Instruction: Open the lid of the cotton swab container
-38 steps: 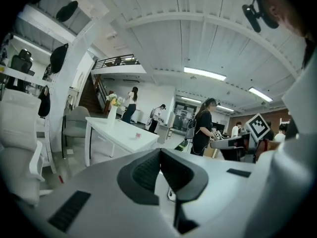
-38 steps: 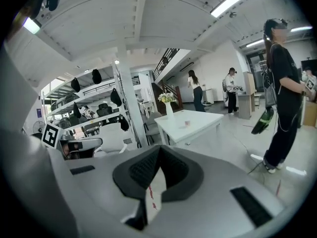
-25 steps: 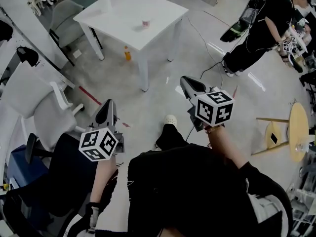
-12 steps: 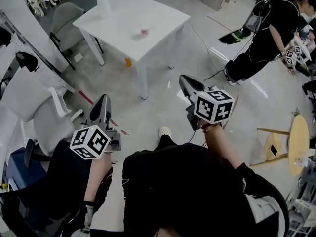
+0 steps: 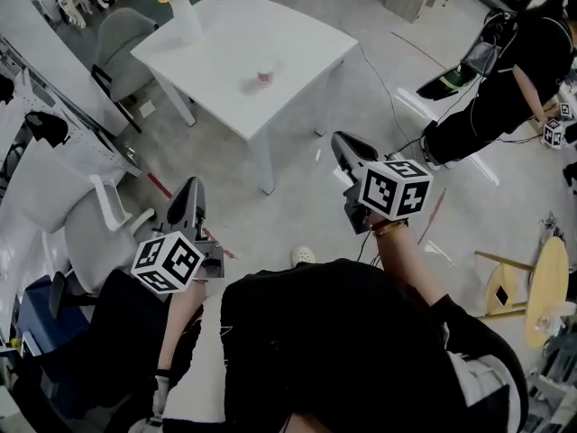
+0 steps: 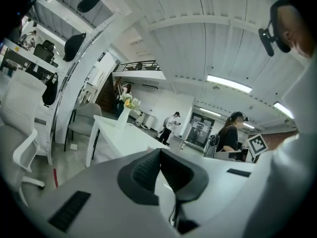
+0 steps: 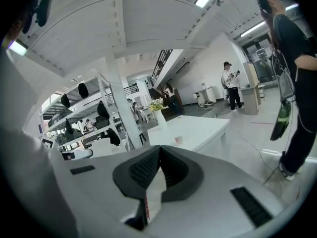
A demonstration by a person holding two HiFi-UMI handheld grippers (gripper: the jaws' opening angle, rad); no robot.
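In the head view, the left gripper [image 5: 191, 195] and right gripper [image 5: 348, 149] are held over the floor [image 5: 288, 197] in front of the person [image 5: 343, 350], each closed tight with nothing in it. The swab container [image 5: 263, 78] stands on the white table [image 5: 270, 30] ahead, well apart from both, with a vase [image 5: 185, 16] at a far corner. The left gripper view shows its jaws pressed together and empty, the table [image 6: 119, 140] beyond. The right gripper view shows the same closed, empty jaws, with the swab container [image 7: 178, 139] on the table past their tips.

A white table [image 5: 270, 25] bears a flower vase [image 5: 187, 21] at its corner, a grey chair [image 5: 122, 36] just beside.
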